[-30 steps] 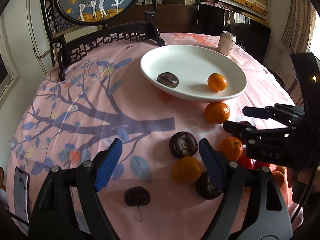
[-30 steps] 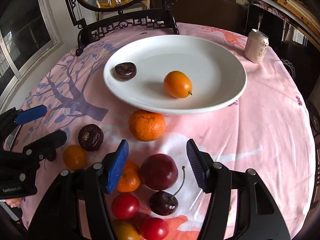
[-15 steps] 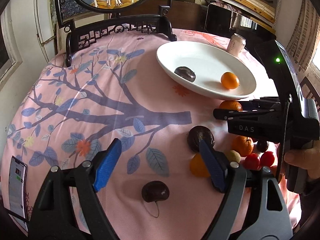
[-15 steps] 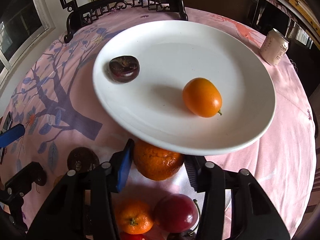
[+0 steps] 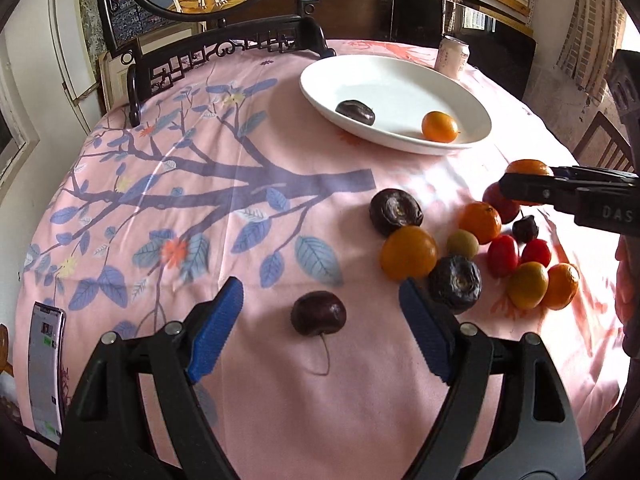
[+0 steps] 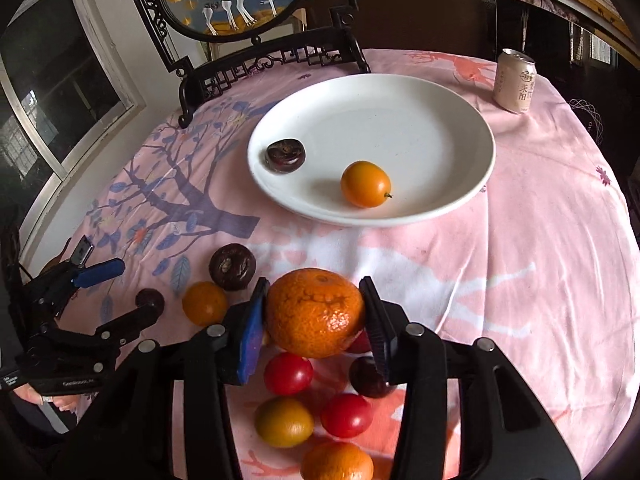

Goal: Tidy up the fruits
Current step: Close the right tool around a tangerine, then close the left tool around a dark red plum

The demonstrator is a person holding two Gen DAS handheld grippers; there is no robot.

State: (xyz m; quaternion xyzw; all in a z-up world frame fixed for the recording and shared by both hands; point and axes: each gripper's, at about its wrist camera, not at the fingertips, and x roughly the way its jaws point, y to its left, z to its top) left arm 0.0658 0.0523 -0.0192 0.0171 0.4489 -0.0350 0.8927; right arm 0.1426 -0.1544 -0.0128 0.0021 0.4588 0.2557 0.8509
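The right gripper [image 6: 314,314] pinches a mandarin [image 6: 314,312], lifted just short of the white plate [image 6: 420,92]. Only the left wrist view shows the left gripper [image 5: 320,328] spread wide around a dark cherry [image 5: 318,313], well short of that plate.

Orange mandarin [image 6: 314,312] between blue pads [image 6: 252,338]; ahead, white plate [image 6: 432,120], pink tablecloth [image 6: 540,240] with blue-leaf branch print.

Pink-clothed table [image 6: 540,280]: plate [image 6: 460,204], can [image 6: 515,81], phone [image 5: 47,364], loose fruit [image 5: 408,253].
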